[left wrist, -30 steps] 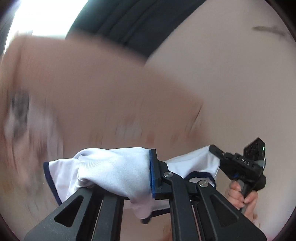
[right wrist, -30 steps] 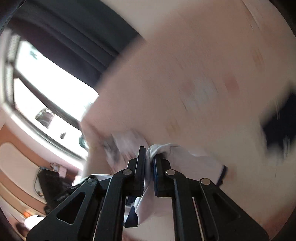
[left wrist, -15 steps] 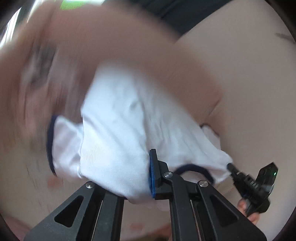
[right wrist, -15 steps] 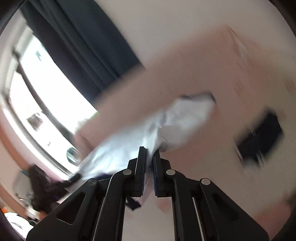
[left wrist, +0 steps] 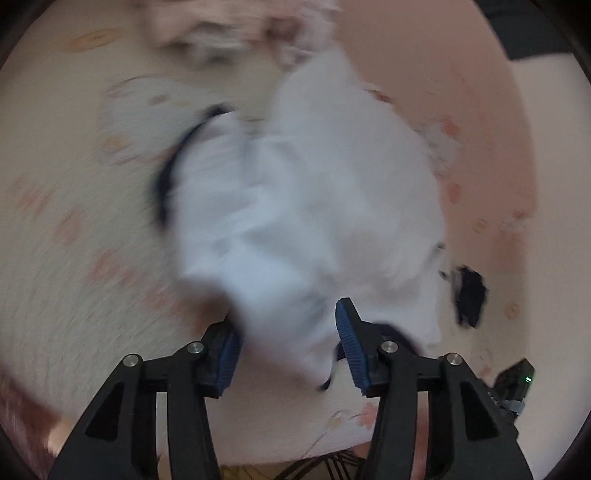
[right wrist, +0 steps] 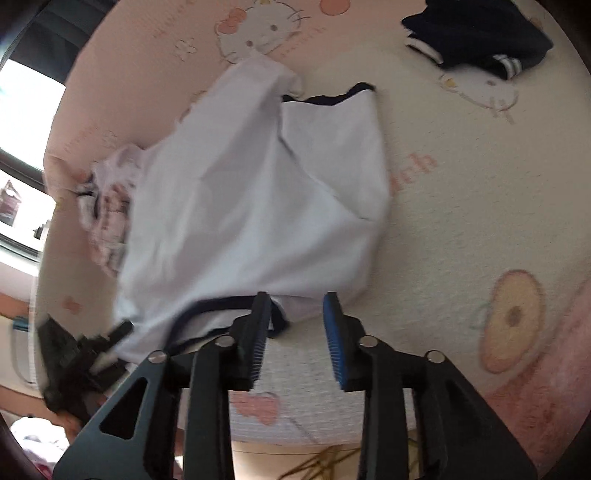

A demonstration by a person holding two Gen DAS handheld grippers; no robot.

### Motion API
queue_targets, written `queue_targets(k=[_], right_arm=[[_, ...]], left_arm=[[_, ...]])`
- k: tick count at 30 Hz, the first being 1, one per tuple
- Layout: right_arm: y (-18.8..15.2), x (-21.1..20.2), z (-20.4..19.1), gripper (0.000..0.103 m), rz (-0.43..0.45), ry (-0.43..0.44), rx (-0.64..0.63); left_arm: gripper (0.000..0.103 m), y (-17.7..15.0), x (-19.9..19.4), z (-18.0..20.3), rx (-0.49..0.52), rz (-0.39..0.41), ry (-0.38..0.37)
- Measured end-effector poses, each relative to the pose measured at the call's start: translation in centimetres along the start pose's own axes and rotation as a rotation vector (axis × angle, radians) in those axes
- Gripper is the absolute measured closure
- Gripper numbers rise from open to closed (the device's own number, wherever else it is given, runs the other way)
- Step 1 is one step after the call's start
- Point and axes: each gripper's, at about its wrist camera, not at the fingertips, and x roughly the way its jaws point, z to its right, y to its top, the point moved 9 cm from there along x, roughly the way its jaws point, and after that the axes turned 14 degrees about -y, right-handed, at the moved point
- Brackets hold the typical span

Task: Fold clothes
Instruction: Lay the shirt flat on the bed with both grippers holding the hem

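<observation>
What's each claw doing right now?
Left claw: open, white shirt lying between its jaws, not clamped.
Right claw: open, holding nothing.

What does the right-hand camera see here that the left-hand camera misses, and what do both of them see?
Only the right wrist view shows the Hello Kitty face printed on the bedsheet, a bright window, and the open right gripper.

Only the left wrist view, which is blurred, shows the open left gripper close up, with cloth between its fingers.

Both show the white shirt with dark trim lying on the sheet, and a dark garment beyond it.
</observation>
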Motion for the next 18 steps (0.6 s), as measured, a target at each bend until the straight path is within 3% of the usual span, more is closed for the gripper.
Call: queue_targets(k=[3, 9, 11, 12, 14, 18], right_arm=[[0.1, 0.8, -0.5, 0.063, -0.016, -0.006, 0.009], [0.1, 2.5, -2.1, 0.065, 0.024, -0.035, -0.094], [0.3, 2.9, -2.3, 0.071, 0.024, -0.024, -0.12], [0.1, 3.2, -2.3, 0.081, 0.013, -0.022, -0.129], [-0.4, 3.7, -2.2, 0.093, -0.03, -0.014, -0.141], [-1.2, 3.0, -1.2, 0.095, -0.11, -0.023, -0.13]], left_arm=[[0.052, -2.9, 0.6, 0.6, 0.005, -0.099, -0.012], [0.054, -3.3, 2.8, 3.1, 0.104, -0.101, -0.053], [0.071, -2.9, 3.5, 3.9, 0.136, -0.107, -0.052], [0.095, -2.6, 4.0, 4.3, 0.155, -0.131, -0.037], [0.098, -3.5, 3.7, 4.3, 0.191, -0.171, -0.016], [0.098, -3.0, 2.9, 5.2, 0.21, -0.192, -0.033]])
